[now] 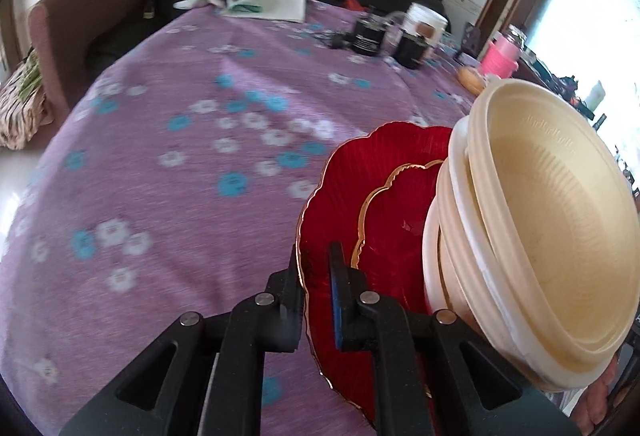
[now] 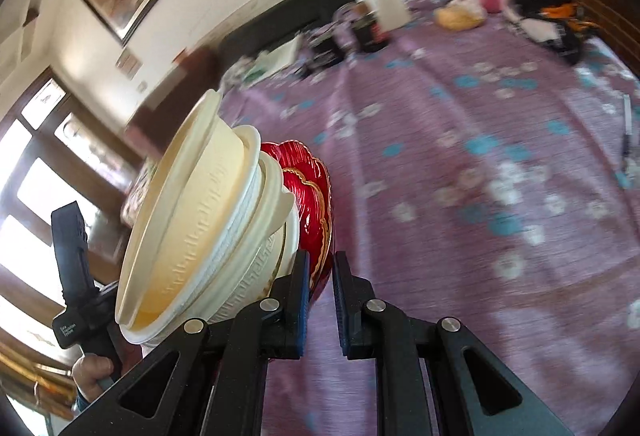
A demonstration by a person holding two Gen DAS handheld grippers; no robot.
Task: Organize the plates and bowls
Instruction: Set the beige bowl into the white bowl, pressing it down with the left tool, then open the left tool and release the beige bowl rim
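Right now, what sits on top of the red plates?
A nested stack of cream bowls rests on the smaller red plate, which lies on the larger red plate. The bowls cover much of the plates' faces; anything between stays hidden.

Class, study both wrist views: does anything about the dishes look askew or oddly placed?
Yes. The nested cream bowls sit unevenly, rims misaligned, on the red plates. The stack looks steeply tilted in both views, clamped at opposite rims by the left hand-held gripper and right hand-held gripper.
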